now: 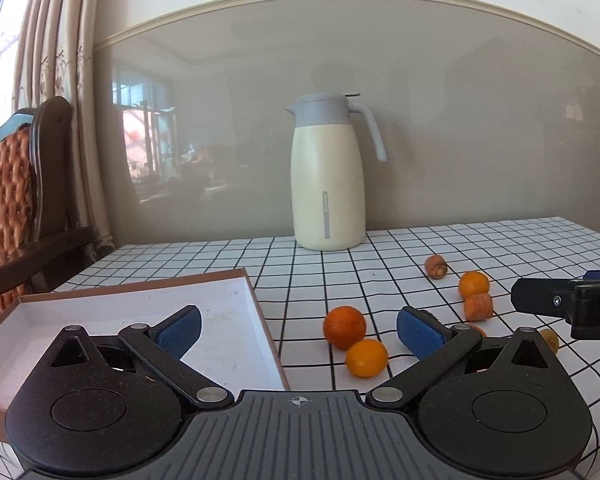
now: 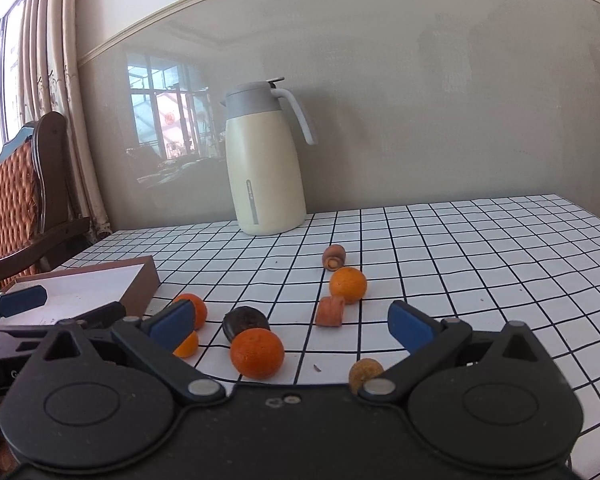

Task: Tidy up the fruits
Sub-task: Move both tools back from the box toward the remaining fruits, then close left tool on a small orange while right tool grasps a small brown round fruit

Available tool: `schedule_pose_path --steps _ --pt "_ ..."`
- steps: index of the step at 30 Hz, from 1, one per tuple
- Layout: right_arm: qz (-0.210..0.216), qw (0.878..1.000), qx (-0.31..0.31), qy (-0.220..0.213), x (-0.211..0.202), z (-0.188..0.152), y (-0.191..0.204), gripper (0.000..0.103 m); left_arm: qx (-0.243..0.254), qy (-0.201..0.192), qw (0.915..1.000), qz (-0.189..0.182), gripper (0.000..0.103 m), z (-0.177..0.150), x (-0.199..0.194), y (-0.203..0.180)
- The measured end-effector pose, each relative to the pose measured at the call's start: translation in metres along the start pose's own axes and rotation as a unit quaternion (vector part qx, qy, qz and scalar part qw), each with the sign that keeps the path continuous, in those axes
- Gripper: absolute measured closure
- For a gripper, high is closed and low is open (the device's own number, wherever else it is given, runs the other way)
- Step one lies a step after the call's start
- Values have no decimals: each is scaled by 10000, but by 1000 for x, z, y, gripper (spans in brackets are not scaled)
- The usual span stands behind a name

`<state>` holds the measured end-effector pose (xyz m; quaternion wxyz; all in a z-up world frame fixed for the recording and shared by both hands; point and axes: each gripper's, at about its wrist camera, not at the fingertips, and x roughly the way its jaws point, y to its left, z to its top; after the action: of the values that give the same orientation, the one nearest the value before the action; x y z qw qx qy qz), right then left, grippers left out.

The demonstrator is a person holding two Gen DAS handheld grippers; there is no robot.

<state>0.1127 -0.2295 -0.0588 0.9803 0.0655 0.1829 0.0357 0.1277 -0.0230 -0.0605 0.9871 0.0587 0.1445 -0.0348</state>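
Risk: we judge the round oranges (image 2: 257, 353) could roll toward the counter's (image 2: 480, 264) near edge if nudged by a closing finger.
Fruit: bright, firm-looking, loose mid-counter beside the box (image 1: 236, 320)'s right edge.
Left hand-held gripper (image 1: 298, 330): spread wide, empty.
Right hand-held gripper (image 2: 290, 326): spread wide, empty, above the fruit.

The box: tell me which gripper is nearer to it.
Left. The left gripper hangs open over the box's right edge; the right gripper, also open, sits further right above the scattered fruit.
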Motion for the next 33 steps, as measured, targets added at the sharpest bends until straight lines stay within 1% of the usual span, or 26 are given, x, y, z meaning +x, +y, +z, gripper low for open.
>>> schedule_pose_path --steps 4,8,11,12,13,14,17,19,20,22,24,31,33 --pt "-47 9999 14 151 4 -2 -7 17 33 74 9999 -124 0 0 4 -7" --pt "-125 9996 34 246 7 -4 -12 21 4 132 9997 -196 0 -1 8 -13" --pt "-220 9994 43 282 7 -5 -16 27 -7 178 9995 -277 1 -2 10 -19" --pt "-242 9992 84 301 7 -5 -18 31 16 190 9994 -295 9 -3 12 -22" --pt "-251 9990 131 332 8 -5 -21 34 58 230 9993 -304 13 -3 14 -24" --pt "-262 9988 188 359 8 -5 -23 34 73 282 9990 -351 18 -3 16 -25" --pt "-306 9983 283 401 11 -6 -27 37 11 421 9983 -397 24 -5 23 -27" --pt "-347 9982 267 398 11 -7 -29 40 -28 468 9981 -387 25 -6 28 -30" --pt "-355 9982 261 400 12 -7 -30 41 -37 500 9980 -383 27 -7 30 -30" --pt "-348 9981 247 450 14 -8 -30 48 -58 581 9976 -367 29 -9 34 -31" --pt "-348 9977 251 517 17 -10 -31 50 -97 653 9972 -350 31 -11 39 -33" --pt "-451 9966 330 611 26 -10 -32 51 -37 780 9966 -281 34 -16 50 -41" --pt "-447 9962 362 660 28 -11 -33 52 0 797 9965 -251 38 -17 52 -42"
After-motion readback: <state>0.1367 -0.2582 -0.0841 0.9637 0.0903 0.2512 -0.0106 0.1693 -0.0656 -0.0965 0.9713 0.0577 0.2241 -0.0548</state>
